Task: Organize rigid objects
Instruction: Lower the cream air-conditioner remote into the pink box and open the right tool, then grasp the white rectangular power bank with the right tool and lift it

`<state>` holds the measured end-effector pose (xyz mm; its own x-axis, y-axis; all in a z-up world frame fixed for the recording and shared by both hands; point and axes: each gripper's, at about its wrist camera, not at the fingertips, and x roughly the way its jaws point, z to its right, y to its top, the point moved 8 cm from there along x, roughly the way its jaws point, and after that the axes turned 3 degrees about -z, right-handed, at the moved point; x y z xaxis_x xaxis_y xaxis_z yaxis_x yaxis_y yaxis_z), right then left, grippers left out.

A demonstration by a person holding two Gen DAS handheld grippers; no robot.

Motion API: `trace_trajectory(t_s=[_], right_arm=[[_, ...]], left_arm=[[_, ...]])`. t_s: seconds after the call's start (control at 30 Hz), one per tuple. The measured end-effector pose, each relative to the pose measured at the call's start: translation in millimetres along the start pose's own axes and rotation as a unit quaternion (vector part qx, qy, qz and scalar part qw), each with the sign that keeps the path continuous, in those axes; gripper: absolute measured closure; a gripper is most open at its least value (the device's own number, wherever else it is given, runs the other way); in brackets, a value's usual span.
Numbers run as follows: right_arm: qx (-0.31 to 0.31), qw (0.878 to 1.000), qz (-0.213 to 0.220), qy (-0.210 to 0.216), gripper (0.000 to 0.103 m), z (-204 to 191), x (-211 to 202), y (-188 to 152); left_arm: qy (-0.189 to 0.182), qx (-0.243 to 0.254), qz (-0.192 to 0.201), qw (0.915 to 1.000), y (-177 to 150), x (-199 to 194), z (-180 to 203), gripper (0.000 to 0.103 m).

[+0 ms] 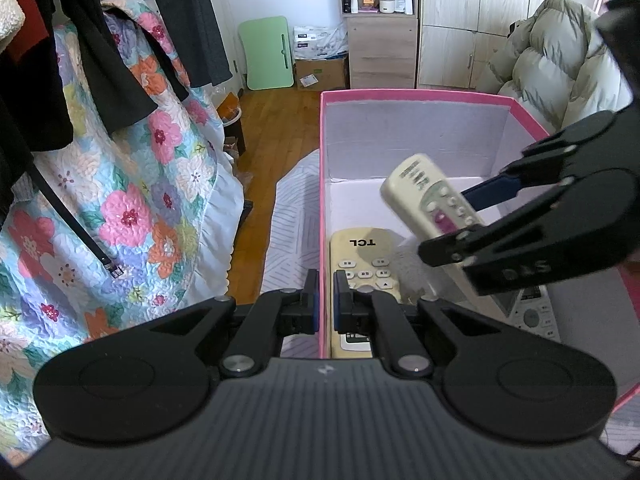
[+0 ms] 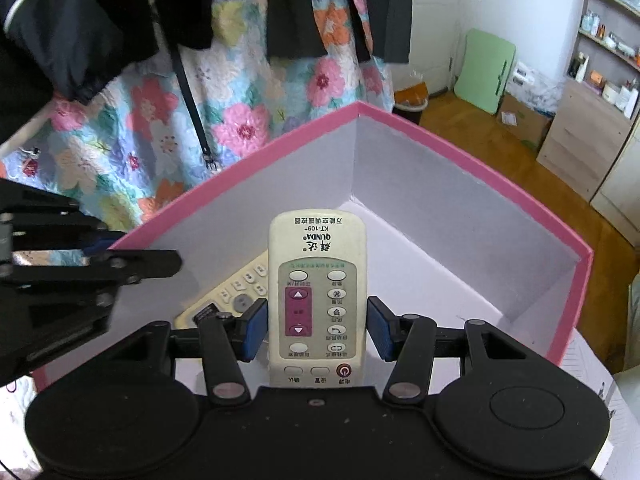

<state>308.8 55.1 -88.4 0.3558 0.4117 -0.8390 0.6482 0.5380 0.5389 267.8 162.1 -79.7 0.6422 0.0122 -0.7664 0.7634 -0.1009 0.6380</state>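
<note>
A pink box (image 1: 416,95) with a white inside stands on the bed; it also shows in the right wrist view (image 2: 460,160). My left gripper (image 1: 326,300) is shut on the box's left wall. A cream TCL remote (image 1: 362,264) lies inside on the box floor. My right gripper (image 2: 317,326) is shut on a cream QUNDA remote (image 2: 317,280) and holds it above the box interior, over the TCL remote (image 2: 240,292). In the left wrist view the right gripper (image 1: 472,216) comes in from the right with that remote (image 1: 430,196) tilted. A third white remote (image 1: 532,312) lies at the box's right side.
A floral quilt (image 1: 132,184) and dark clothes (image 1: 108,60) hang at the left. A wooden floor (image 1: 276,128), a green board (image 1: 268,52), a shelf cabinet (image 1: 380,24) and a puffy coat (image 1: 560,60) stand behind the box.
</note>
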Motion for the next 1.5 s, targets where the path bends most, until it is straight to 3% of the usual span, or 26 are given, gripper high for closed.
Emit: trace_trajectory(t_s=[0.2,0.4,0.53,0.77,1.0,1.3,1.37,1.5], right_arm=[[0.006,0.999,-0.039,0.008,0.045,0.6,12.9,-2.3],[0.006,0.999,-0.048,-0.001,0.045,2.5,13.8,-3.0],[0.023,1.0,-0.002,0.017,0.045,6.9,-18.1,-3.9],[0.062,0.994,0.085,0.018,0.044,36.1,-116.3,-28.7],[0.13,0.986,0.097,-0.038,0.042,93.1,-164.0,-93.0],[0.278,0.959,0.043,-0.047,0.041,140.2,-124.0,-180.2],[0.295,0.954,0.034,-0.051,0.033,143.3,-112.2,-187.4],[0.316,0.946,0.02,-0.075,0.032,154.8,-88.9,-190.8]], left_arm=[[-0.004,-0.002,0.0,1.0,0.4,-0.1,-0.7,0.098],[-0.004,-0.004,0.0,1.0,0.9,0.3,-1.6,0.098],[-0.005,-0.004,0.001,1.0,1.1,0.3,-2.4,0.098],[-0.003,-0.005,-0.001,1.0,1.7,1.3,-4.8,0.098],[0.004,-0.002,-0.001,1.0,2.5,2.6,-4.5,0.098],[0.002,-0.004,-0.006,1.0,1.3,2.5,-2.7,0.098],[0.0,-0.005,-0.005,1.0,1.2,2.5,-2.1,0.098],[-0.008,-0.011,-0.003,0.9999,1.1,2.3,-4.3,0.098]])
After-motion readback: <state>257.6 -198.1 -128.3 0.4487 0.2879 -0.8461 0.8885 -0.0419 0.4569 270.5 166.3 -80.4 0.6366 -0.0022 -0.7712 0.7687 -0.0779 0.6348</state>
